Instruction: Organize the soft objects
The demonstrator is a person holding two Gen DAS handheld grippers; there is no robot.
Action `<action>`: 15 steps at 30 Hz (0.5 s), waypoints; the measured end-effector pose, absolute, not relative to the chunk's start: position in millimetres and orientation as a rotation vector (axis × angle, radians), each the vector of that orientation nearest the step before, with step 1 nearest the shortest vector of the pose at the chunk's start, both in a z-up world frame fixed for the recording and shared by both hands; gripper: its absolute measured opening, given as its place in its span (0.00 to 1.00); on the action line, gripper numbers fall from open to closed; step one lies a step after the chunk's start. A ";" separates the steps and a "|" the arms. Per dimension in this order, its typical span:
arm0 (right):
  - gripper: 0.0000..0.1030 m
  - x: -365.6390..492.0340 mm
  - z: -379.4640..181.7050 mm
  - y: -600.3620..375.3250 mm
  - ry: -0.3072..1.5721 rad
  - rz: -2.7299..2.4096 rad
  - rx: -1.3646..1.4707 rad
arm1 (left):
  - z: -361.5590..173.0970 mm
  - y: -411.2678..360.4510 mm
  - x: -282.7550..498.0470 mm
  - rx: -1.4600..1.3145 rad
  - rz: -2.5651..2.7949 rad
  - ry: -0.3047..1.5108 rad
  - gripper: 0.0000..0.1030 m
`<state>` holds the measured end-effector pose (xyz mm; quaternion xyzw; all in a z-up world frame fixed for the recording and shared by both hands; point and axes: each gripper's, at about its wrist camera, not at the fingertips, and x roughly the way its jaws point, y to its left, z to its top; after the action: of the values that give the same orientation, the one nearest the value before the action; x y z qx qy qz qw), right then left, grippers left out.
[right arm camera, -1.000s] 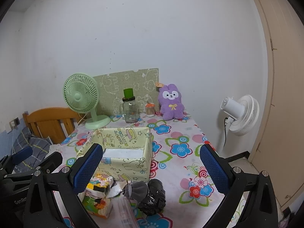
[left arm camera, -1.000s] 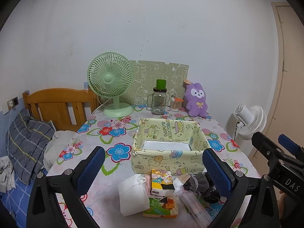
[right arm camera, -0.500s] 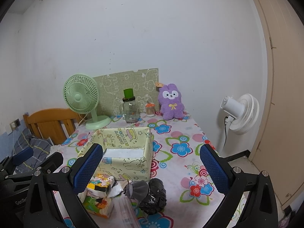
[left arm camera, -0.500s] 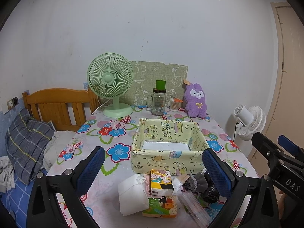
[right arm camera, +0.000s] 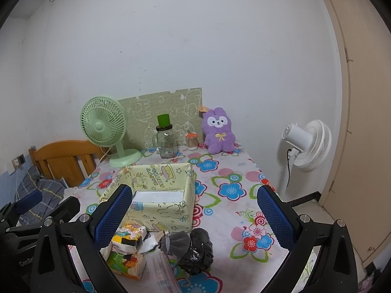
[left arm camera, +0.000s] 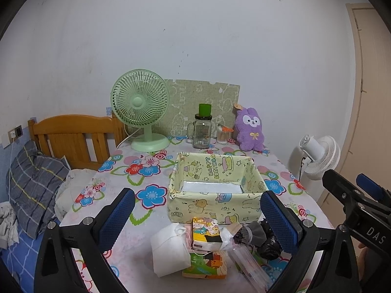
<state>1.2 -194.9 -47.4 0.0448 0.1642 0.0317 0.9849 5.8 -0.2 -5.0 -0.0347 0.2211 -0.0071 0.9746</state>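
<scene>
Both tools are spread wide and hold nothing. The left tool [left arm camera: 195, 217] hangs over the near edge of the bench [left arm camera: 117, 171], and the right tool [right arm camera: 193, 212] hangs just beside it. Almost nothing has changed in the last second; both tools have only drifted a tiny bit, so no soft thing has been picked up yet. Right under the tools sits a small pile: a white pouch [left arm camera: 169, 251], a tissue pack [left arm camera: 206, 234], a grey sock [left arm camera: 251, 232] and a black bag [left arm camera: 270, 246]. Just behind the pile is the yellow box [left arm camera: 215, 207], with nothing from the pile in it. I think the job is only starting, and the pile will likely go in the box.
</scene>
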 end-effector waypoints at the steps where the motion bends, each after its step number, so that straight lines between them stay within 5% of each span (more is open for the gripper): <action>1: 1.00 0.9 -47.6 -195.1 0.330 0.065 0.091 | -5.3 0.6 5.4 -0.070 -0.015 0.446 1.00; 15: 1.00 0.0 -48.0 -195.7 0.329 0.060 0.087 | -8.6 1.4 5.3 -0.080 -0.025 0.453 1.00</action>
<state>0.0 -195.7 -48.0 0.0434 0.1635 0.0298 0.9851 5.3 1.4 -8.6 -0.0395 0.2246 -0.0122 0.9736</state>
